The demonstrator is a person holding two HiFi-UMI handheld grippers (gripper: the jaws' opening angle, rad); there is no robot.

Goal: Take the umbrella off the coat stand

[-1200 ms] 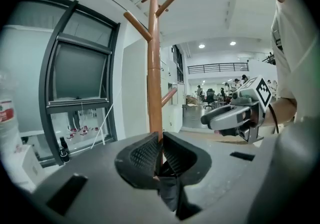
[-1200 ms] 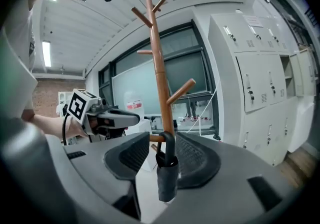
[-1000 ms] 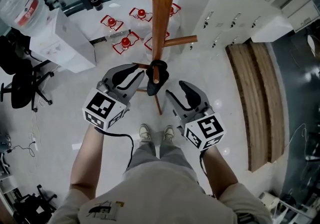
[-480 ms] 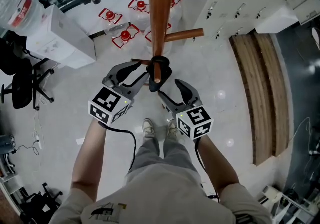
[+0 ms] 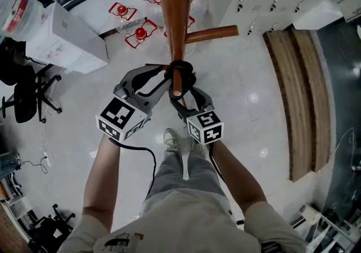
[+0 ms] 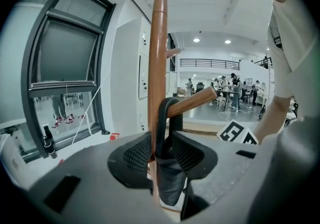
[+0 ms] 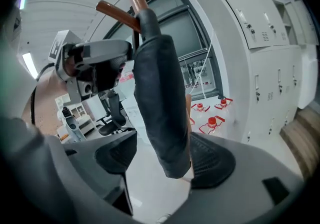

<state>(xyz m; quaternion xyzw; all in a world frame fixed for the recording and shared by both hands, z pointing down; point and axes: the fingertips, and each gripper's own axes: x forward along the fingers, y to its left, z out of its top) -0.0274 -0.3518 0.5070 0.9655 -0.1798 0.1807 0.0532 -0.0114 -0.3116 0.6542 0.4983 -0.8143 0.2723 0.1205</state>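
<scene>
In the head view, both grippers have dropped and closed in on the wooden coat stand (image 5: 172, 14). The right gripper (image 5: 185, 95) was well out to the side a second ago and now sits just under the dark folded umbrella (image 5: 179, 75). The left gripper (image 5: 161, 79) flanks the umbrella from the other side. The umbrella hangs by its loop on a short peg (image 5: 176, 85) that points toward the person, so it is not yet off the stand. In the left gripper view, the jaws have just been opening. They stand apart with the umbrella (image 6: 170, 183) between them and its loop (image 6: 162, 118) hooked over the peg (image 6: 192, 103). The pads sit very close to the fabric, and they may brush it, though no squeeze shows. In the right gripper view, those jaws have also just been opening and stand wide, with the umbrella's body (image 7: 162, 103) hanging between them, nearer the right-hand pad. Judged from this, the reach is done, and the grasp and the lift of the loop off the peg are still to come.
</scene>
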